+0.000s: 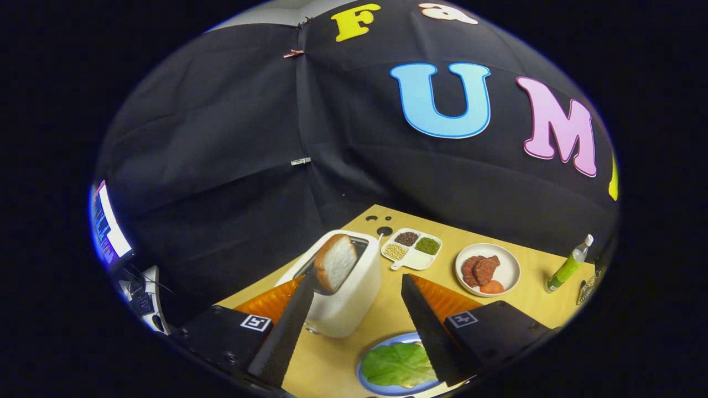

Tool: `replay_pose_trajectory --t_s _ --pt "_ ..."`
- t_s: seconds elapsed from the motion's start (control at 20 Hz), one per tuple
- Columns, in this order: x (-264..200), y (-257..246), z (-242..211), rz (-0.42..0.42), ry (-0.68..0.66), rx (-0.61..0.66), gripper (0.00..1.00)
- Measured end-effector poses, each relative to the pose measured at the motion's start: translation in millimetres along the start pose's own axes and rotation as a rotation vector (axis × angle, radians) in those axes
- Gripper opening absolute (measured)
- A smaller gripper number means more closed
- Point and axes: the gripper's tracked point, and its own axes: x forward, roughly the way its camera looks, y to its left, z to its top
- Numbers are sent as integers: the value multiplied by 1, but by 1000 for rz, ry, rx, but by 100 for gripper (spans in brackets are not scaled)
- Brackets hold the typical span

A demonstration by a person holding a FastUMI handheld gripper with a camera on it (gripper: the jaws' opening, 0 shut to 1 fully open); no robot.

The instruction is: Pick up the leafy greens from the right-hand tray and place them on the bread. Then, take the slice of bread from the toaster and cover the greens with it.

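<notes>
With the greens (398, 365) already lying on the plate (387, 389) between the fingers, the gripper (359, 301) hangs open and empty before the toaster (345, 307), whose bread slice (335, 262) is not yet taken.

On the table (531, 271) the toaster (345, 298) stands just ahead of the left finger, a bread slice (335, 262) upright in its slot. Between the fingers — nearer the right one — lies a plate (366, 359) with greens (398, 365) on it. Beyond the toaster sits a divided tray (412, 248); right of that a plate of meat (488, 269), then a bottle (568, 265) — tilted.
</notes>
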Motion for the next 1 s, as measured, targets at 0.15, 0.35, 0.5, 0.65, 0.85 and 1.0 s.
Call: replay_pose_trajectory --t_s 0.15,0.35,0.5,0.65,0.85,1.0 --pt "32 15 0 1 4 -19 99" --pt "73 32 -11 0 48 -34 99" --pt "99 29 -17 -46 73 -71 99" --pt "115 27 -23 -91 91 -84 99" --pt "127 24 -30 -133 111 -97 98" --pt "132 27 -36 -130 136 -108 76"
